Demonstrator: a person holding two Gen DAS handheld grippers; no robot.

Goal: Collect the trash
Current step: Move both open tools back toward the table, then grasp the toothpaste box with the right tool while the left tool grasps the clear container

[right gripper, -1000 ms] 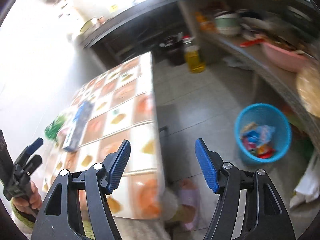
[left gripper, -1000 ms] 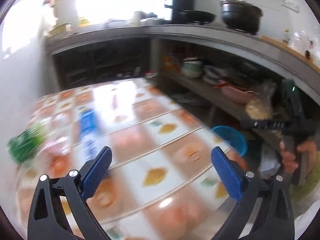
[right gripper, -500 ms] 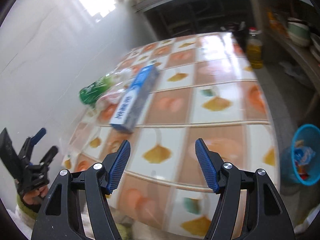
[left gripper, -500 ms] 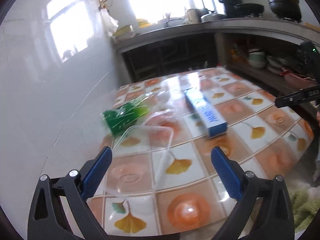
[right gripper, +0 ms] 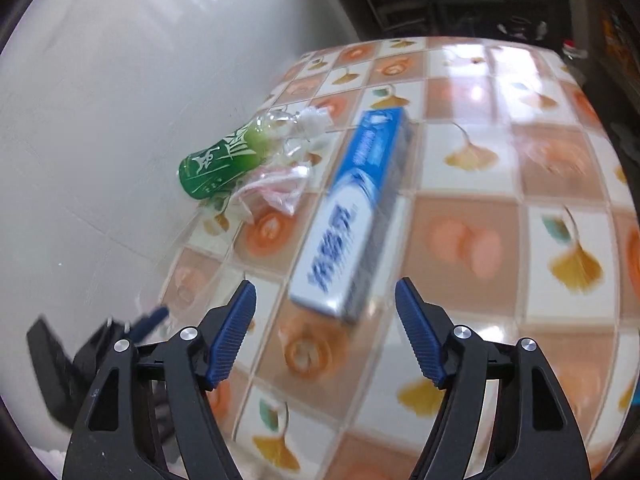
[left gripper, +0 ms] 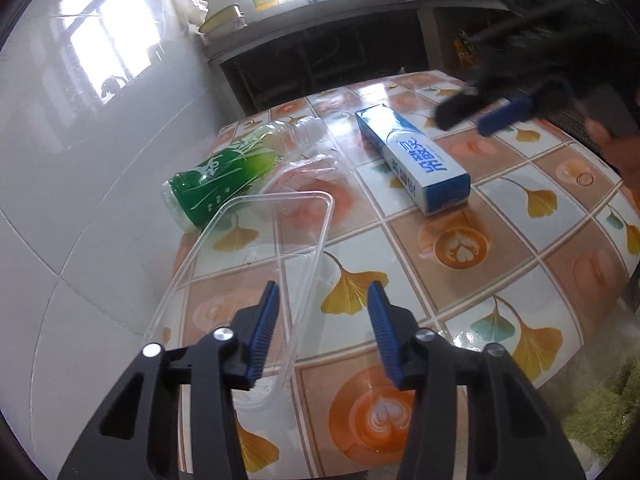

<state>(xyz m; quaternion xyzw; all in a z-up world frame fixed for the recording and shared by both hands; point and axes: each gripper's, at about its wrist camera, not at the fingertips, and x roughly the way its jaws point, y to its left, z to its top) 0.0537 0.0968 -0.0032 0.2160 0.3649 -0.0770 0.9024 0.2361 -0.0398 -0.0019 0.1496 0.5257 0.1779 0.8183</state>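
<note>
- My left fingers (left gripper: 322, 326) have just been closing, astride the clear plastic tray's (left gripper: 256, 264) rim to pinch it, pads not yet pressing.
- My right fingers (right gripper: 326, 330), spread and just opening, line up over the blue-and-white cardboard box (right gripper: 352, 216) on the desk (right gripper: 500, 240).

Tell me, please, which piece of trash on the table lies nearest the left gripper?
The clear plastic lid: its near rim passes between the left gripper fingers, while the green bottle and blue box lie farther back.
</note>
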